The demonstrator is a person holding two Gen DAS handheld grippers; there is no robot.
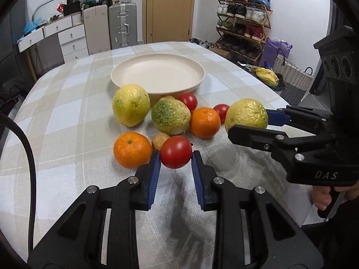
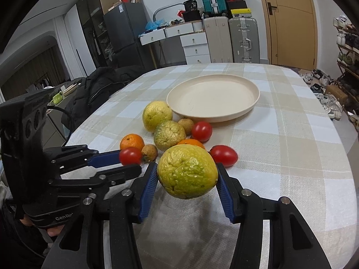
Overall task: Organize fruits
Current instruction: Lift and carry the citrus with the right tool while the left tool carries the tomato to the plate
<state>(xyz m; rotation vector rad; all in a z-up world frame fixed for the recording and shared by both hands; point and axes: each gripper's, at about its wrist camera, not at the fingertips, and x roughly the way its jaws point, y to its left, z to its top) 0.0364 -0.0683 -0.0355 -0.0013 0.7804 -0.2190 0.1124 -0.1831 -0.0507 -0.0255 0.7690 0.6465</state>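
Observation:
My left gripper (image 1: 176, 157) is shut on a red tomato (image 1: 176, 152), seen also in the right wrist view (image 2: 130, 155). My right gripper (image 2: 186, 177) is shut on a yellow-green citrus (image 2: 187, 172), which shows in the left wrist view (image 1: 246, 113) too. On the checked tablecloth lie two more yellow-green citrus fruits (image 1: 130, 105) (image 1: 170, 116), two oranges (image 1: 132, 149) (image 1: 204, 122), two tomatoes (image 1: 189, 100) (image 1: 221, 109) and two small brownish fruits (image 1: 159, 140). An empty cream plate (image 1: 158, 74) sits behind them.
The table (image 2: 291, 157) is oval with a checked cloth. A dark jacket (image 2: 98, 89) lies on a chair at the table's left edge. Suitcases, drawers, a door and a shoe rack (image 1: 244, 22) stand beyond the table.

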